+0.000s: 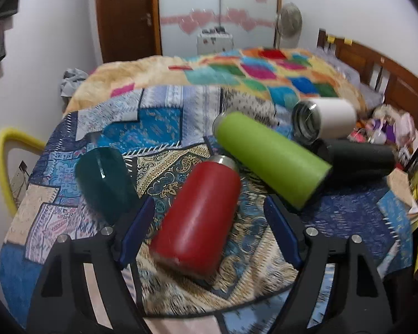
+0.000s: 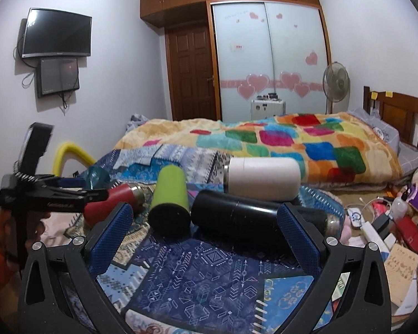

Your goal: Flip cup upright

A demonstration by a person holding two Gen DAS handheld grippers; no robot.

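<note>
**Five cups lying on a patterned cloth, both grippers spread and empty**

Left wrist view. The left gripper (image 1: pixel 209 222) has its blue-padded fingers (image 1: pixel 138 232) spread wide, grasping nothing. The red cup (image 1: pixel 199 217) lies on its side between them, touching neither pad; its steel-rimmed mouth points away from the camera and its base toward it. Outside the left finger lies a teal cup (image 1: pixel 103 181), partly hidden behind the pad. Beyond the right finger the green cup (image 1: pixel 273 158) lies slantwise, its base nearest the camera. Behind it are the white cup (image 1: pixel 324 119), open mouth facing left, and the black cup (image 1: pixel 359 161), whose mouth end is hidden by the green one. All rest on the patterned cloth (image 1: pixel 164 117). Motion blur softens the edges throughout.

Right wrist view. The right gripper (image 2: pixel 203 231) is likewise released, fingers (image 2: pixel 110 236) wide apart. The black cup (image 2: pixel 237 213) lies crosswise just beyond the fingertips, its right end hidden by the right pad. The green cup (image 2: pixel 168 203) shows its dark base; the white cup (image 2: pixel 263 176) lies behind. The red cup (image 2: pixel 111 199) is mostly covered by the left gripper (image 2: pixel 78 196), seen sidelong at left.
</note>
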